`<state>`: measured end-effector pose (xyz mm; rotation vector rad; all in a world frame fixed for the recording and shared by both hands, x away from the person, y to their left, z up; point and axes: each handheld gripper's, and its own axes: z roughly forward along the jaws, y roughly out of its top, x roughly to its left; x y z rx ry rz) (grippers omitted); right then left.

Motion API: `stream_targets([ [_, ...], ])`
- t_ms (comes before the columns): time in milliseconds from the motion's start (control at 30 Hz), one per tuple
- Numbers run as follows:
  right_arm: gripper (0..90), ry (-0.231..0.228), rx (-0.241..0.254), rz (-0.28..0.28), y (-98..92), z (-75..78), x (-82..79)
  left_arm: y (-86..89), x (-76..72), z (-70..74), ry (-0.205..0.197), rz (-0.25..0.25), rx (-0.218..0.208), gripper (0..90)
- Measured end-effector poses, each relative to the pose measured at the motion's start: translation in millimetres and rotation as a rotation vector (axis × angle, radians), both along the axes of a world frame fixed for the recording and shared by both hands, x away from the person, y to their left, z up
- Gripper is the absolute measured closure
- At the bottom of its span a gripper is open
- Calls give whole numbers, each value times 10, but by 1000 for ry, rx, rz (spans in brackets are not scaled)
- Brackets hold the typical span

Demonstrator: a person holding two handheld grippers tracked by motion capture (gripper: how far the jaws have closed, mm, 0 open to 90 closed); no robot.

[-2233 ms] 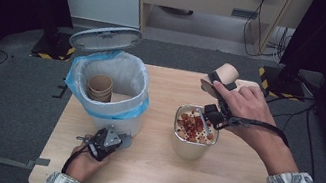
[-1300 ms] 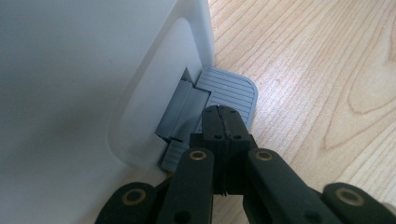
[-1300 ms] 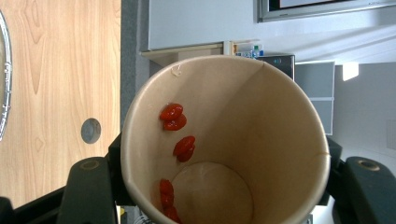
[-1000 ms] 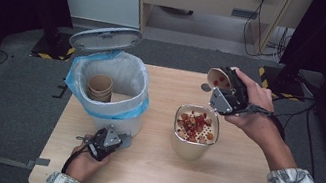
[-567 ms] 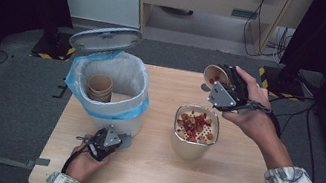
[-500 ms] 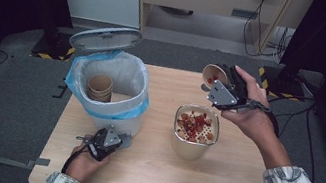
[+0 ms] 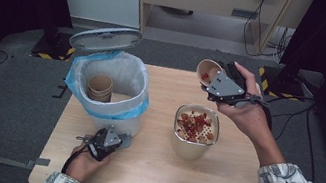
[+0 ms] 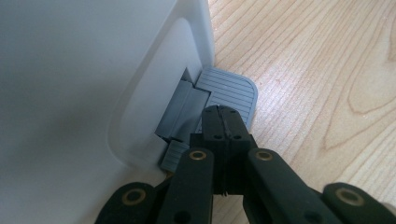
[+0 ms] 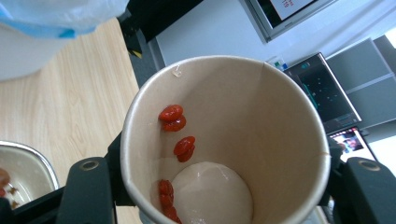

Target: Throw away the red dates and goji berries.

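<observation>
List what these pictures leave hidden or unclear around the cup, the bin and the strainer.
- Cup outside and base: right tool view, hidden by its own wall.
- Bin bottom: high view, hidden by liner and stacked cups.
- Strainer pieces: high view, too small to identify.
- Pedal near end: left tool view, covered by the left tool.

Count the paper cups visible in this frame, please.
2 at least. One paper cup is clamped in the right claw above the table; another cup stands inside the bin, possibly a nested stack hiding more.
</observation>
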<state>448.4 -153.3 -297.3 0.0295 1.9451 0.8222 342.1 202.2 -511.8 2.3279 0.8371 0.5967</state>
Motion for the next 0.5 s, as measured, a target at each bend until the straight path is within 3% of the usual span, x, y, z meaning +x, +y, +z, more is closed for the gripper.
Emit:
stream_targets([
  [233, 329, 20, 10, 7, 35, -12, 22, -1, -1, 1, 0, 0, 2, 899],
  [500, 328, 63, 77, 28, 94, 12, 42, -1, -1, 1, 0, 0, 2, 899],
])
